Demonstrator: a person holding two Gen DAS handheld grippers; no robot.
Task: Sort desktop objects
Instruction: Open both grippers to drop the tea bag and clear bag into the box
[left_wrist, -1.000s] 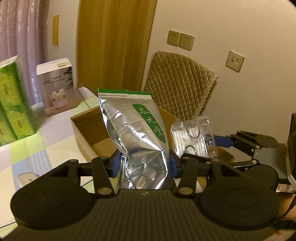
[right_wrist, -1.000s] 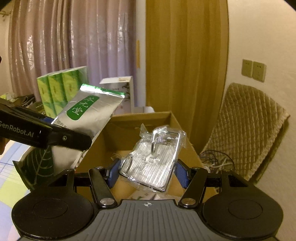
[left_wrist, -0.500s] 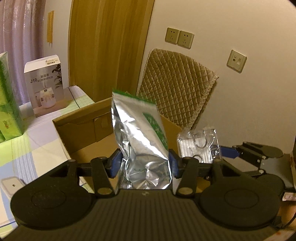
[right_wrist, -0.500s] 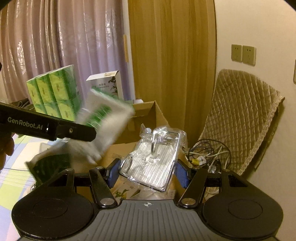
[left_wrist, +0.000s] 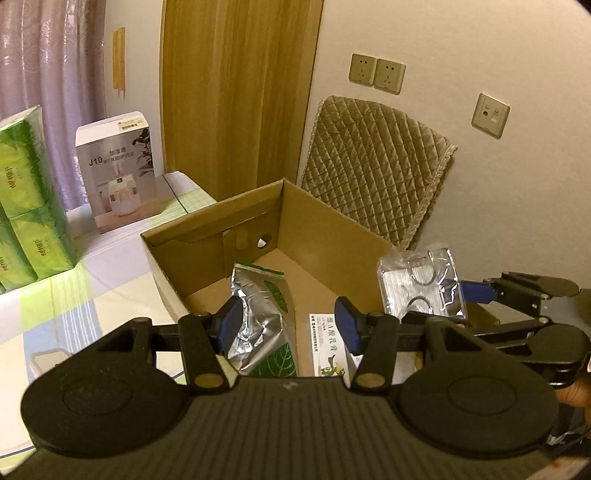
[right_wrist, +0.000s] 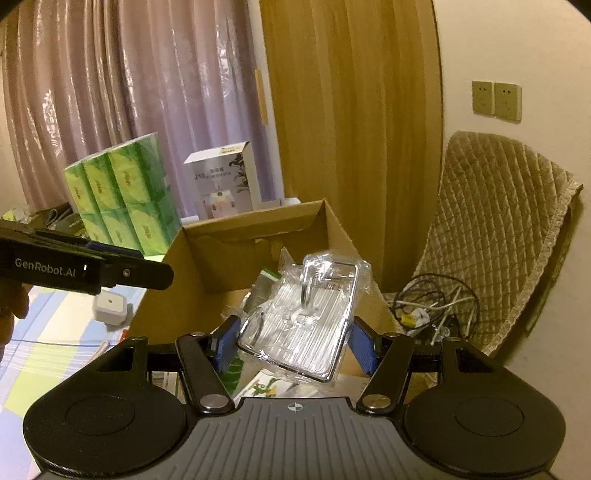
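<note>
Black ribbed tool (left_wrist: 288, 325), blue pads (left_wrist: 229, 325), perhaps brass screws.

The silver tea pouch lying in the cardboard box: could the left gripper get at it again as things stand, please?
Probably yes. The silver tea pouch lies in the open-topped cardboard box, right under the open left gripper, with nothing over it.

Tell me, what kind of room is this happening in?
Most likely a room in someone's home. Long curtains hang beside a wooden door, and a quilted pad leans on the wall under power sockets. Tissue packs and a cardboard box sit on a checked cloth.
</note>
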